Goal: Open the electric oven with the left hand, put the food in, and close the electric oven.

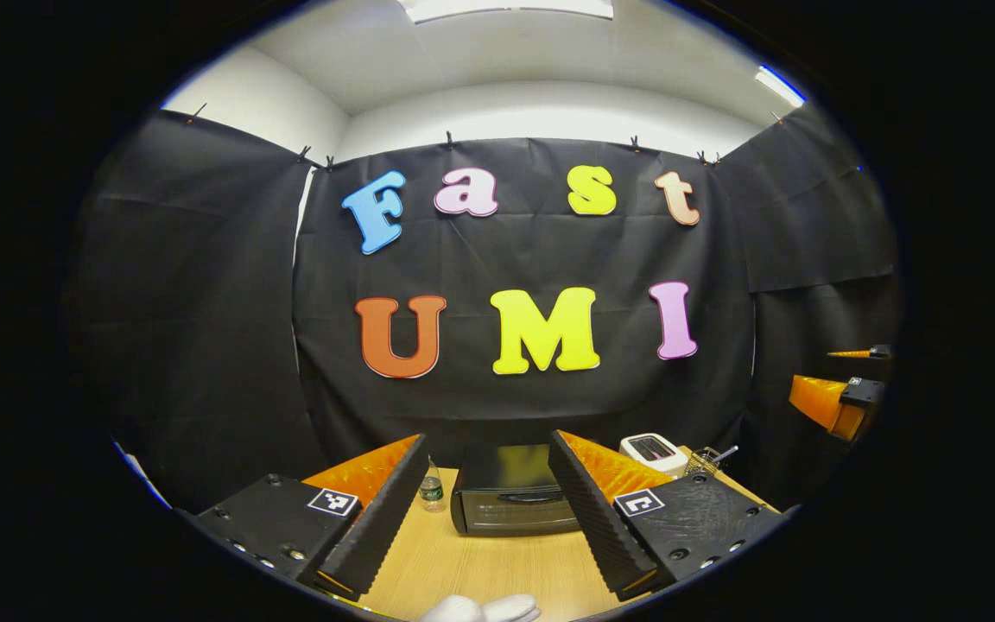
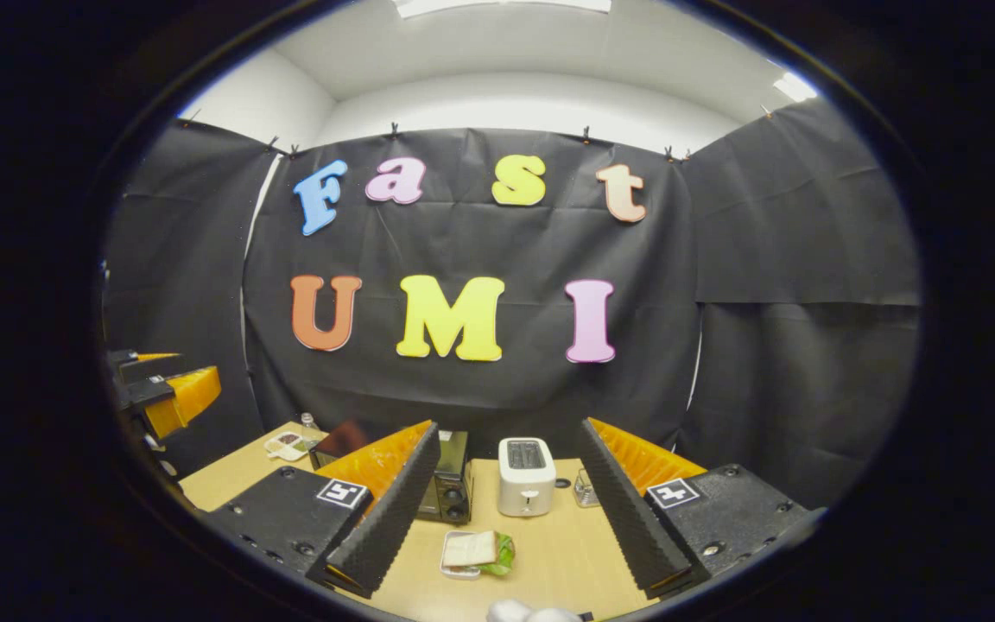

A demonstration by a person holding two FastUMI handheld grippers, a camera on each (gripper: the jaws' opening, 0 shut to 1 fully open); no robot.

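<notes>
A black electric oven stands shut on the wooden table, straight ahead of my left gripper, which is open and empty, well short of it. In the right gripper view the oven shows partly behind the left finger. The food, a sandwich with green lettuce on a small tray, lies on the table between the fingers of my right gripper, which hangs open above it. The right gripper also appears at the right edge of the left gripper view, and the left gripper at the left edge of the right gripper view.
A white toaster stands right of the oven, with a small glass jar beside it. A small bottle stands left of the oven. A wire basket sits behind the toaster. A food packet lies at the table's far left.
</notes>
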